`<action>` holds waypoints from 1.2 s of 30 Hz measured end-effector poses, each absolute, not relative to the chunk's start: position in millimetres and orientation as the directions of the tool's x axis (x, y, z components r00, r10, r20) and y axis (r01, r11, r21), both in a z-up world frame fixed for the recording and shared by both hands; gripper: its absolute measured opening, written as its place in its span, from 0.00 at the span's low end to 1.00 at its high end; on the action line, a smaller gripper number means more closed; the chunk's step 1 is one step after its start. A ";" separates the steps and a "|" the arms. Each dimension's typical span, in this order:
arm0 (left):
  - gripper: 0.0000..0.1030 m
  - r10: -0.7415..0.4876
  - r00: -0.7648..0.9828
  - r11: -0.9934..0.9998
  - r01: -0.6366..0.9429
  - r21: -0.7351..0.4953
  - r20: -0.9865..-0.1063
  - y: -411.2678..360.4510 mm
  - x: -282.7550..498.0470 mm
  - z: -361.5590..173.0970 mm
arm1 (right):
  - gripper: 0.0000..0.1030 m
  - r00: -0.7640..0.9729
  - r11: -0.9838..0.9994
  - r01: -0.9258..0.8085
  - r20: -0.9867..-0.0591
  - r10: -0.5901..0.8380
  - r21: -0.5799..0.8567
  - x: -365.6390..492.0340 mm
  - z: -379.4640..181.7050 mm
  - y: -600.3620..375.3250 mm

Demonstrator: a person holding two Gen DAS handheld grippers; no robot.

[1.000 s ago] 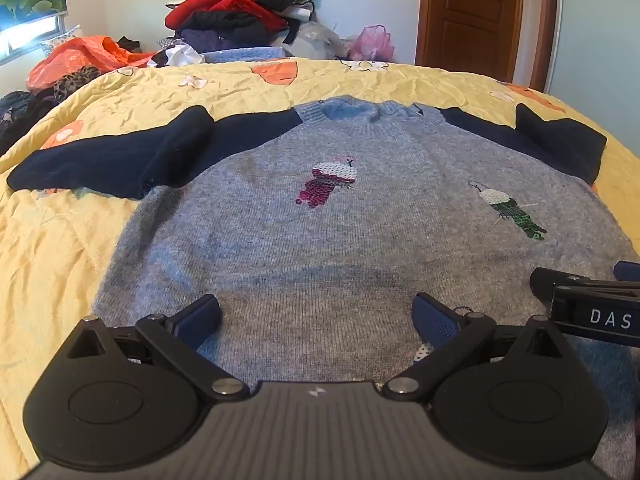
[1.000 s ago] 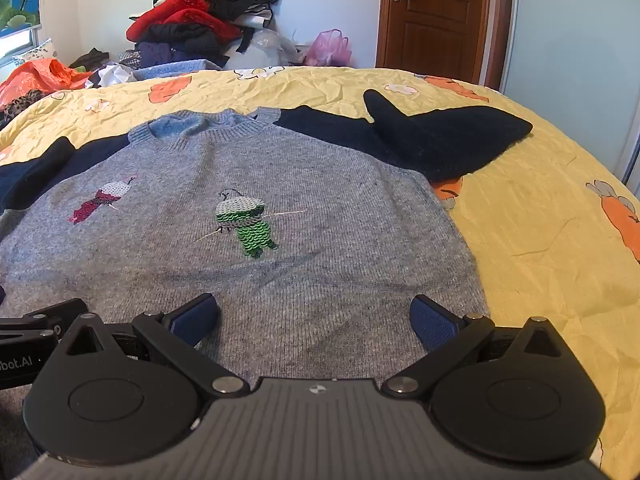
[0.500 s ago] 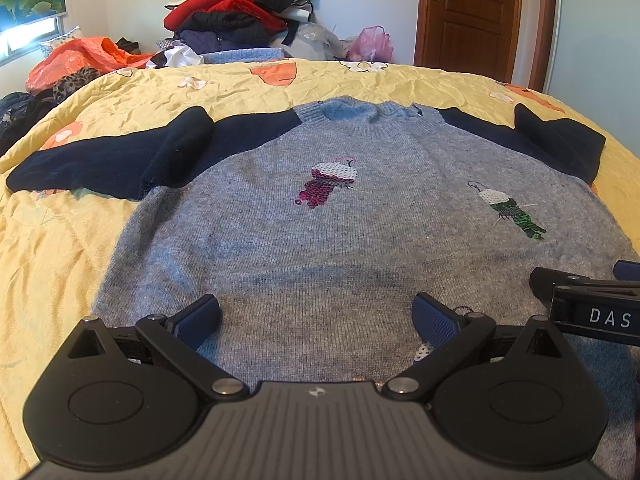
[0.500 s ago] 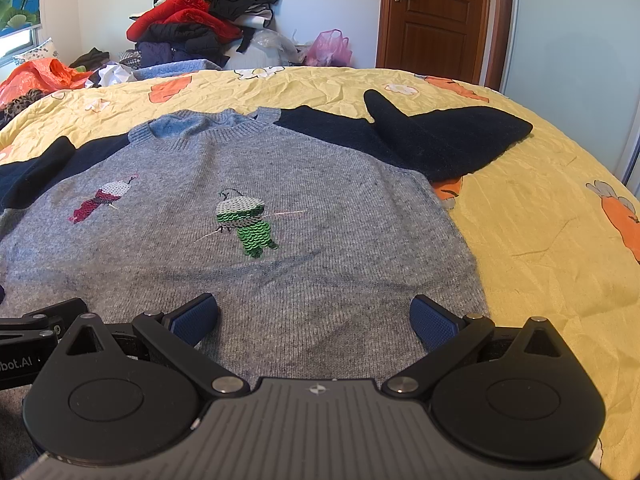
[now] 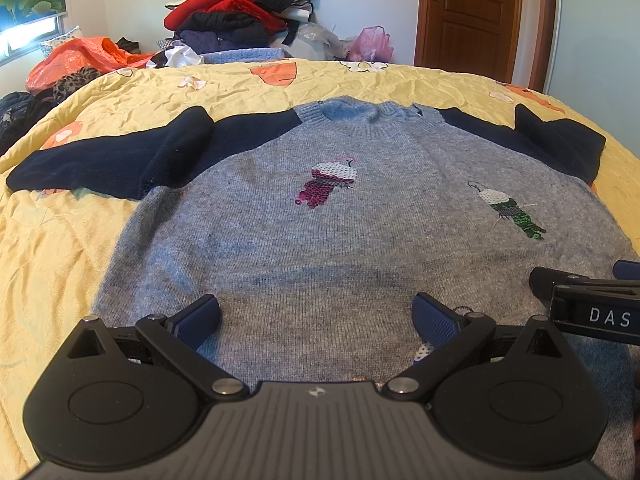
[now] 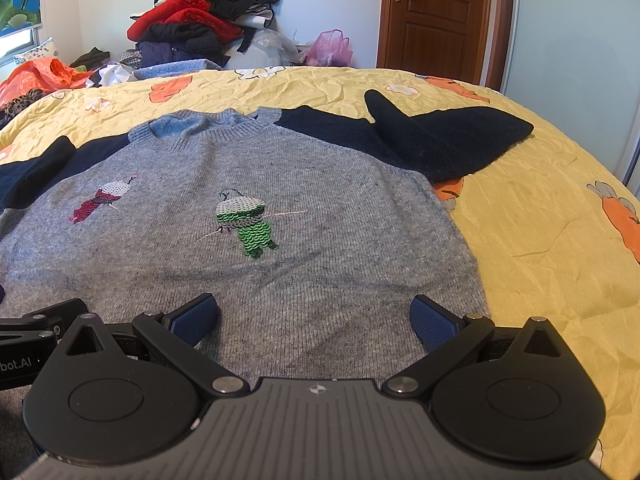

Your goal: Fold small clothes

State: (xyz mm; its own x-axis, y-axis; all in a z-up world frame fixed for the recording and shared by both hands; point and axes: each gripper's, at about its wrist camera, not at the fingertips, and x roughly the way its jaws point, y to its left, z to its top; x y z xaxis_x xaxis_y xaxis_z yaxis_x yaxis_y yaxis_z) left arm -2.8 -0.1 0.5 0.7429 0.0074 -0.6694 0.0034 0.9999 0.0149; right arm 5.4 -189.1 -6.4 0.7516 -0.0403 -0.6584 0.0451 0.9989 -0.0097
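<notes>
Left wrist view. The left gripper (image 5: 316, 318) hangs low over the hem region of the grey sweater (image 5: 320, 248), its blue pads (image 5: 199, 317) spread wide with nothing between them. The sweater lies front-up and flat on the yellow bedspread (image 5: 56, 248), collar (image 5: 352, 114) toward the far side. The navy left sleeve (image 5: 112, 164) extends outward with its end doubled back on itself; the navy right sleeve (image 5: 560, 140) is likewise bunched. Part of the right gripper (image 5: 588, 300) enters at the right edge. Compared with the frames of the preceding second, nothing has shifted: garment, sleeves and gripper keep the same positions.

Right wrist view. The right gripper (image 6: 314, 318) sits over the sweater's lower right area, its pads (image 6: 434, 322) also wide apart and empty. The sequinned green bird (image 6: 246, 222) and the red bird (image 6: 104, 196) lie unwrinkled on the knit. The right sleeve (image 6: 440, 140) rests folded over on the bedspread (image 6: 540, 240), just beside the body panel. A pile of clothes (image 6: 200, 24) stands well behind, against the wall. This view too is unchanged over the last second.

Interpretation. The stillness suggests a pause before the first fold: no edge is yet gripped, so the task appears to be at its start. A likely next requirement is closing on the hem or a sleeve.
</notes>
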 end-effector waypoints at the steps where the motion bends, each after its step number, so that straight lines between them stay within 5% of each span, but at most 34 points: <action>1: 1.00 0.007 0.743 1.000 0.003 0.014 -0.669 0.2 -2.6 0.5 | 1.00 0.752 0.999 0.045 -0.658 -0.040 -0.010 5.4 -6.4 -189.2; 36: 1.00 0.006 0.744 1.000 0.004 0.013 -0.668 0.1 -2.7 0.4 | 1.00 0.746 0.997 -0.068 -0.665 0.038 -0.019 26.9 9.4 -198.2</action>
State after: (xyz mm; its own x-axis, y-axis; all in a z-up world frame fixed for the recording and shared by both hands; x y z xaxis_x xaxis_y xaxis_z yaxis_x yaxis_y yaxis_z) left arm -2.7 0.1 0.4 0.7437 0.0062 -0.6685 0.0037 0.9999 0.0133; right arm 26.9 -198.2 9.4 0.7456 0.0381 -0.6653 -0.0683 0.9975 -0.0194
